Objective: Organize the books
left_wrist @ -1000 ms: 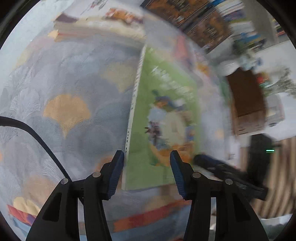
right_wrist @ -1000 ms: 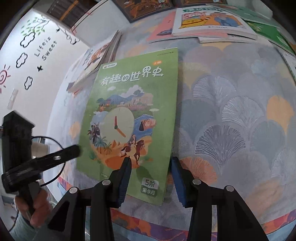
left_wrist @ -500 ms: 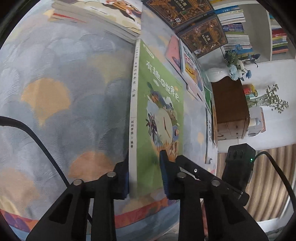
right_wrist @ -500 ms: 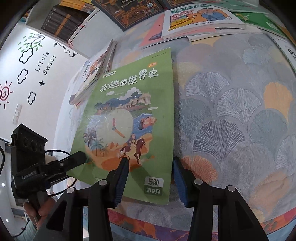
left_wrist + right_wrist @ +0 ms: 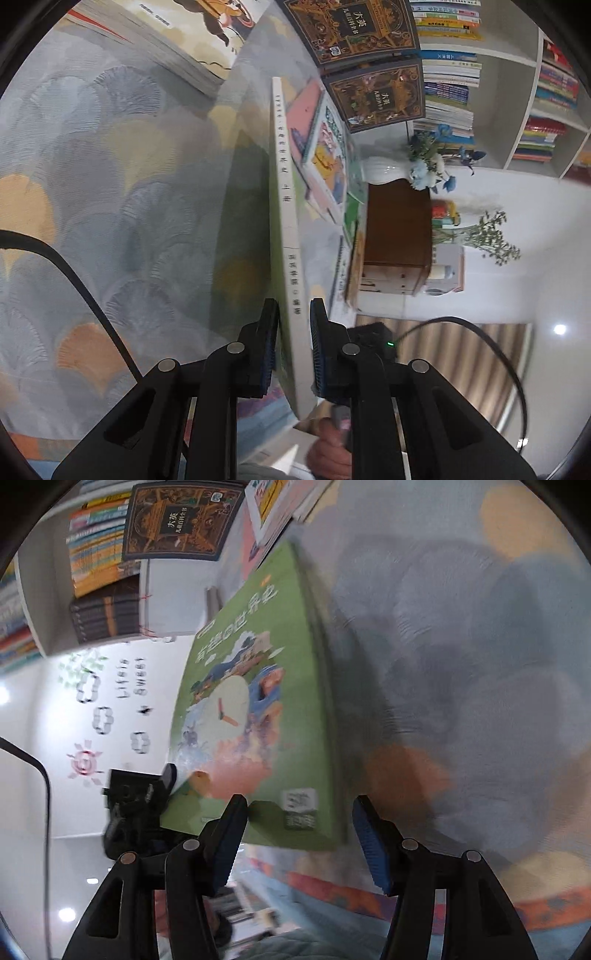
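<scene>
Fan-patterned cloth in blue-grey, cream and orange (image 5: pixel 110 192) covers the surface, and books lie scattered over its far side — a thick stack of pale-edged books (image 5: pixel 166 40) at the top left of the left wrist view, two dark ornate hardcovers with gold lettering (image 5: pixel 369 55) toward the white bookshelf (image 5: pixel 517 85), and a loose pile of pink and illustrated picture books (image 5: pixel 325 147) between them. Beyond the cloth's edge stand a brown wooden cabinet (image 5: pixel 399 229) and a white vase of blue flowers (image 5: pixel 406 170).

Centre stage is the green paperback with the clock picture on its cover (image 5: pixel 258 701). It is tipped up on its long edge, spine side raised, and the left wrist view looks straight along its white spine (image 5: pixel 286 206). The left claw (image 5: pixel 293 347) has just closed in and now clamps the near end of that spine, blue pads pressed on either face.

Over to the right claw (image 5: pixel 299 842) — its jaws have just been spreading and stand about half wide. The book's near lower corner sits ahead of the gap, between the two pads in line of sight, but neither pad presses on it. That view is smeared with motion blur. A hand (image 5: pixel 328 450) shows low in the left view, under the book's near corner.
</scene>
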`<state>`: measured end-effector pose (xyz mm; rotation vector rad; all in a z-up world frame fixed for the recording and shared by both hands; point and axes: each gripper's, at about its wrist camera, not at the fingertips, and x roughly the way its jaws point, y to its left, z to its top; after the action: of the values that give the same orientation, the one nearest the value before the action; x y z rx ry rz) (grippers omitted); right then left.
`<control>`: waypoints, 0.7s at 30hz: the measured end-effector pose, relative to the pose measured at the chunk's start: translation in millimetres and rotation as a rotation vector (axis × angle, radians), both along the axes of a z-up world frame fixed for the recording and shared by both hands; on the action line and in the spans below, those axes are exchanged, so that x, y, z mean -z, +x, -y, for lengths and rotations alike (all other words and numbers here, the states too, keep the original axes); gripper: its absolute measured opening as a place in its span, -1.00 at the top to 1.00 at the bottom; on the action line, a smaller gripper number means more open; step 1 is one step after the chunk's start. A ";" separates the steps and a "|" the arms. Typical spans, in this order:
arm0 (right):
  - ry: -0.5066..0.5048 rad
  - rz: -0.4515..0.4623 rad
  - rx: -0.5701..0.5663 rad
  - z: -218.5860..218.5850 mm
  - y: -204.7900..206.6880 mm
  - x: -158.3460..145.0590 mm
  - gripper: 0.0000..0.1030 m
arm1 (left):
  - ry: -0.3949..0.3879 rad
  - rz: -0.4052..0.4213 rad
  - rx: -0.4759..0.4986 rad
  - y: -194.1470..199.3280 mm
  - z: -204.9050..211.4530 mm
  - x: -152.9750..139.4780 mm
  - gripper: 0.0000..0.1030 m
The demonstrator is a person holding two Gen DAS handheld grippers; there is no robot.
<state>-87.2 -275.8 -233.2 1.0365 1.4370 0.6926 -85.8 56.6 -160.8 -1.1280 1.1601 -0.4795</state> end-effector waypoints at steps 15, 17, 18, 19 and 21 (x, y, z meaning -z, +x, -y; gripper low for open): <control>0.106 0.056 0.096 -4.1 8.9 -8.1 0.35 | 0.079 -0.041 0.035 9.1 3.4 0.7 0.76; -0.006 0.140 0.050 -11.1 15.3 -24.9 0.44 | 0.267 0.013 0.097 10.5 14.6 -12.1 0.70; -0.104 0.213 0.005 -17.6 15.7 -39.8 0.44 | 0.324 0.039 0.121 10.1 20.2 -17.6 0.69; -0.157 0.255 -0.019 -21.6 14.9 -47.9 0.44 | 0.346 0.050 0.130 9.6 22.3 -19.7 0.68; -0.236 0.330 -0.055 -26.3 12.3 -64.1 0.44 | 0.387 0.081 0.142 9.5 25.8 -25.9 0.65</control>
<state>-74.9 -249.5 -169.1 0.6665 1.2270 0.6797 -76.3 30.8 -134.9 -0.6900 1.2050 -0.3842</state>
